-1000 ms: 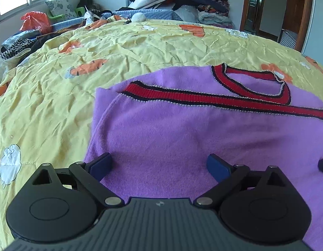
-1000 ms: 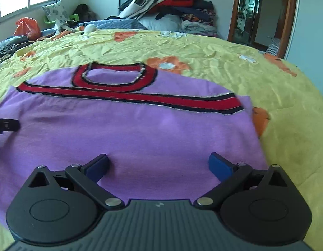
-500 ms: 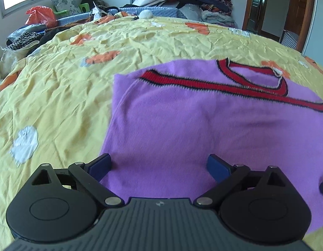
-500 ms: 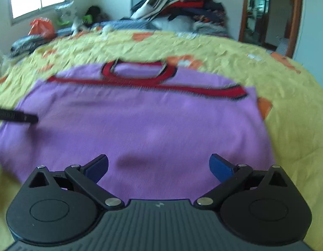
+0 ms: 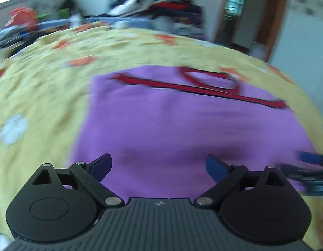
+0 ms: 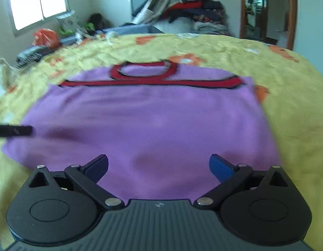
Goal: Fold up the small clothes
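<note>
Purple sweater (image 6: 153, 121) spread flat on the yellow bedspread (image 6: 291, 96) — both claws wide open above its near hem.

Largest first: the bed's yellow cover with orange and white patches, then the sweater lying face up, its red-and-black striped band (image 6: 153, 82) and neck loop at the far end. A heap of clothes (image 6: 182, 6) sits beyond the bed. The left claw (image 5: 159, 166) and right claw (image 6: 159, 166) each hover over the fabric, blue pads (image 6: 221, 167) apart, gripping nothing. No readable writing or brand — the left view is badly blurred.
</note>
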Demonstrator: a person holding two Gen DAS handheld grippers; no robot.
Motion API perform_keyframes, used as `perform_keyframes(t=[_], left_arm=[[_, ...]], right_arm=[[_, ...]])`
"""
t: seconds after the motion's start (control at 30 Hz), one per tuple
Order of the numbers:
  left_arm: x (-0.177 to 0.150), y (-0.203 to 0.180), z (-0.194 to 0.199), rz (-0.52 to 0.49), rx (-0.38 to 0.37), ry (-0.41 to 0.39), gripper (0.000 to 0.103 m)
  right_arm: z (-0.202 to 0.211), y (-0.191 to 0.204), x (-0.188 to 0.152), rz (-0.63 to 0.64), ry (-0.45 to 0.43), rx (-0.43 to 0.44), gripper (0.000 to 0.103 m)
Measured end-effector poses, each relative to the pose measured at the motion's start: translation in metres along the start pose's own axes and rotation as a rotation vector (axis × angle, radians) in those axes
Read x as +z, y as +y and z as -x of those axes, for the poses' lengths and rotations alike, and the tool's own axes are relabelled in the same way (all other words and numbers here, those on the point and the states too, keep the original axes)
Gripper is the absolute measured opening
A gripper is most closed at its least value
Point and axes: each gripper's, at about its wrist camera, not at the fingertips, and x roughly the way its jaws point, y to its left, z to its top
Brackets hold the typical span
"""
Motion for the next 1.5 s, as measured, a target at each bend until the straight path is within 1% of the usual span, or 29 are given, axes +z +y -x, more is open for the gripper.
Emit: perform_keyframes(t=[0.07, 0.1, 0.13, 0.17, 0.23, 0.33, 0.43, 0.5, 0.57, 0.6, 0.67, 0.73, 0.8, 0.83, 0.87, 0.93, 0.97, 1.0, 1.03, 1.07, 1.1, 1.17, 1.2, 1.23, 1.27, 1.3, 1.33, 1.43, 1.5], left_arm=[[-0.007, -0.026, -0.013, -0.102, 0.034, 0.026, 0.093], [-0.015, -0.035, -0.022, -0.142, 0.063, 0.057, 0.090], [-0.023, -0.035, -0.027, -0.155, 0.068, 0.066, 0.100], [-0.030, -0.030, -0.027, -0.153, 0.071, 0.046, 0.103], [-0.036, -0.019, -0.022, -0.139, 0.055, 0.047, 0.103], [-0.034, 0.007, -0.005, -0.080, 0.049, 0.056, 0.102], [-0.027, 0.051, 0.013, 0.009, 0.082, 0.047, 0.102], [-0.021, 0.082, 0.018, 0.075, 0.059, 0.068, 0.101], [-0.018, 0.110, 0.015, 0.144, -0.003, 0.096, 0.101], [-0.014, 0.121, 0.010, 0.173, -0.043, 0.121, 0.101], [-0.010, 0.135, 0.002, 0.209, -0.121, 0.140, 0.102], [-0.005, 0.139, -0.003, 0.209, -0.183, 0.145, 0.103], [-0.001, 0.138, -0.008, 0.224, -0.221, 0.158, 0.103], [-0.001, 0.139, -0.009, 0.240, -0.263, 0.166, 0.103], [0.000, 0.137, -0.012, 0.242, -0.302, 0.178, 0.103], [0.001, 0.133, -0.014, 0.254, -0.322, 0.194, 0.103], [0.000, 0.132, -0.015, 0.265, -0.347, 0.207, 0.103], [0.000, 0.132, -0.016, 0.269, -0.359, 0.213, 0.102], [0.000, 0.133, -0.016, 0.280, -0.366, 0.218, 0.101], [0.000, 0.135, -0.017, 0.299, -0.380, 0.224, 0.101], [0.000, 0.138, -0.017, 0.316, -0.390, 0.230, 0.095], [0.000, 0.147, -0.016, 0.358, -0.379, 0.244, 0.076], [0.000, 0.152, -0.017, 0.382, -0.372, 0.259, 0.053], [0.000, 0.158, -0.020, 0.412, -0.372, 0.291, 0.024], [-0.001, 0.163, -0.023, 0.433, -0.365, 0.314, 0.019], [-0.002, 0.165, -0.023, 0.432, -0.363, 0.314, 0.011], [-0.003, 0.166, -0.023, 0.428, -0.358, 0.315, 0.008], [0.000, 0.164, -0.019, 0.412, -0.365, 0.296, 0.006], [0.005, 0.162, -0.010, 0.397, -0.379, 0.268, 0.006]], right_arm=[[-0.013, 0.022, -0.002, 0.069, 0.012, 0.003, 0.103], [-0.019, 0.030, -0.007, 0.121, 0.036, -0.022, 0.103], [-0.017, 0.034, -0.013, 0.174, 0.011, -0.032, 0.103], [-0.014, 0.029, -0.018, 0.171, 0.008, -0.017, 0.103], [-0.005, 0.020, -0.023, 0.172, 0.024, 0.001, 0.103], [0.015, 0.002, -0.022, 0.163, 0.057, 0.041, 0.103], [0.046, -0.037, -0.023, 0.113, 0.001, 0.004, 0.103], [0.066, -0.077, -0.027, 0.008, -0.020, 0.006, 0.103], [0.077, -0.120, -0.034, -0.129, -0.024, 0.034, 0.101], [0.079, -0.139, -0.037, -0.183, -0.017, 0.045, 0.098], [0.079, -0.169, -0.044, -0.285, -0.003, 0.065, 0.081], [0.074, -0.191, -0.052, -0.390, -0.009, 0.154, 0.074], [0.071, -0.195, -0.055, -0.451, -0.030, 0.229, 0.074], [0.067, -0.194, -0.055, -0.458, -0.024, 0.277, 0.073], [0.063, -0.190, -0.055, -0.461, -0.015, 0.313, 0.065], [0.056, -0.179, -0.055, -0.444, -0.020, 0.341, 0.064], [0.053, -0.177, -0.054, -0.453, -0.013, 0.378, 0.060], [0.047, -0.176, -0.053, -0.475, 0.007, 0.411, 0.052], [0.040, -0.174, -0.053, -0.493, 0.028, 0.432, 0.033], [0.035, -0.171, -0.054, -0.502, 0.046, 0.443, 0.024], [0.032, -0.169, -0.054, -0.505, 0.040, 0.451, 0.022], [0.029, -0.167, -0.053, -0.523, 0.052, 0.456, 0.013], [0.029, -0.168, -0.053, -0.542, 0.047, 0.459, 0.011], [0.026, -0.170, -0.052, -0.561, 0.042, 0.464, 0.009], [0.027, -0.170, -0.054, -0.575, 0.037, 0.460, 0.008], [0.027, -0.170, -0.053, -0.585, 0.037, 0.460, 0.008], [0.027, -0.170, -0.053, -0.598, 0.030, 0.464, 0.008], [0.033, -0.172, -0.049, -0.656, -0.004, 0.488, 0.007], [0.042, -0.173, -0.041, -0.651, -0.038, 0.488, 0.006]])
